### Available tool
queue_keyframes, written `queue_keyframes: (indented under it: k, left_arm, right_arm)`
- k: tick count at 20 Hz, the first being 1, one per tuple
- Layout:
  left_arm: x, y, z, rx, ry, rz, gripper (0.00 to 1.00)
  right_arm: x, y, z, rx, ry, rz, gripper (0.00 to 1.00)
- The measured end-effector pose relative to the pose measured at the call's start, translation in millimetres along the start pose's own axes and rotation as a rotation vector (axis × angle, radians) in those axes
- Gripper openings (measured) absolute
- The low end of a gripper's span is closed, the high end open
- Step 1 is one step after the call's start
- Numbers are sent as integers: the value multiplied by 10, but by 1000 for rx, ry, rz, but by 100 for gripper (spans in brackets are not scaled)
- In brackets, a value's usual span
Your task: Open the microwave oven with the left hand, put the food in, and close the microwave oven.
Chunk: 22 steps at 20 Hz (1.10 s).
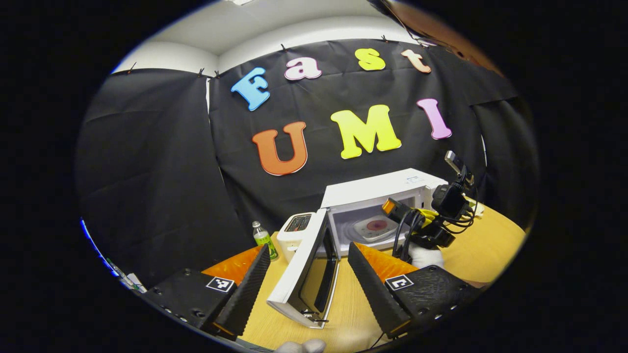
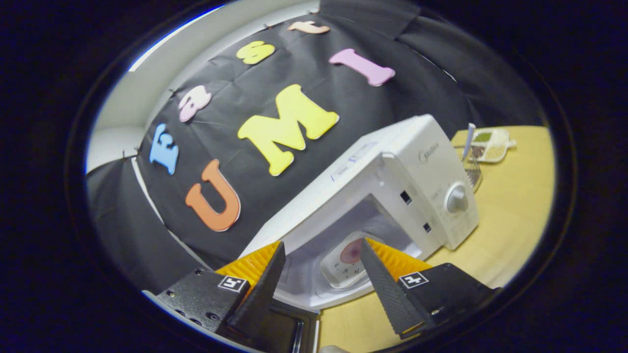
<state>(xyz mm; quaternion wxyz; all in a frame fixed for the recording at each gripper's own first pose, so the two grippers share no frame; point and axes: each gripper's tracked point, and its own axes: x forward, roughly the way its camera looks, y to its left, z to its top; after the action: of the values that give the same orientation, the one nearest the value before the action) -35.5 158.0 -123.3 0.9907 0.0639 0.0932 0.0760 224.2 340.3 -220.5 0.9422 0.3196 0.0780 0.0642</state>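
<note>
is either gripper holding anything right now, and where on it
Nothing is held. The left gripper is open with the microwave door loose between its fingers. The right gripper is open, and the plate of food sits inside the microwave.

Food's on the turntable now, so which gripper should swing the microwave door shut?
Left, probably. The open door stands between the left gripper's spread fingers, while the right gripper faces the plate of food in the microwave cavity.
</note>
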Motion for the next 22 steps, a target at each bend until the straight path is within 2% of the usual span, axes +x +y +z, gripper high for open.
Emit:
queue_keyframes:
  k: [1, 2, 4, 5, 6, 7, 8, 9, 11, 12, 13, 14, 15, 16, 17, 18, 19, 20, 21, 22]
  left_arm:
    - [-9, -48, 72, -17, -16, -14, 96]
    - [-5, -83, 138, -35, -24, -25, 96]
    - [21, -120, 209, -59, -35, -43, 96]
    - [32, -120, 253, -68, -42, -49, 96]
    - [42, -100, 283, -75, -61, -49, 96]
    - [85, -80, 307, -82, -67, -46, 96]
    - [117, -50, 308, -93, -69, -43, 96]
    - [148, -13, 284, -105, -79, -38, 96]
    - [244, -15, 271, -110, -85, -40, 96]
    - [297, -11, 285, -108, -94, -39, 96]
    - [342, -32, 297, -106, -100, -45, 96]
    - [383, -63, 312, -111, -106, -52, 96]
    - [412, -111, 325, -119, -108, -66, 96]
    - [422, -163, 336, -122, -115, -79, 96]
    - [439, -193, 357, -124, -121, -91, 89]
    - [439, -235, 380, -125, -129, -103, 95]
    - [450, -246, 396, -125, -135, -110, 93]
    - [446, -284, 399, -127, -136, -125, 91]
    - [420, -324, 406, -127, -139, -139, 87]
    - [401, -353, 413, -122, -144, -149, 85]
  right_arm:
    - [-130, 3, 82, -78, 25, 15, 87]
    - [-274, 13, 178, -141, 48, 24, 99]
    - [-591, -58, 412, -292, 69, 30, 100]
    - [-740, -133, 556, -348, 67, 19, 90]
    - [-876, -156, 664, -390, 61, 26, 90]
    - [-1019, -218, 758, -431, 68, 16, 100]
    - [-1139, -303, 849, -478, 73, 0, 90]
    - [-1239, -456, 913, -515, 91, -42, 91]
    - [-1488, -609, 1015, -514, 127, -81, 91]
    - [-1598, -650, 1117, -526, 122, -91, 100]
    - [-1713, -738, 1248, -560, 113, -111, 100]
    - [-1820, -805, 1407, -600, 90, -131, 90]
    - [-1922, -852, 1561, -628, 69, -146, 91]
    - [-2017, -893, 1677, -639, 54, -163, 100]
    - [-2092, -924, 1776, -643, 42, -177, 100]
    - [-2149, -964, 1854, -646, 36, -194, 100]
    - [-2206, -991, 1932, -643, 29, -207, 91]
    - [-2264, -1016, 1993, -634, 21, -218, 91]
    - [-2306, -1026, 2047, -623, 12, -227, 100]
    - [-2340, -1022, 2101, -615, 0, -233, 100]
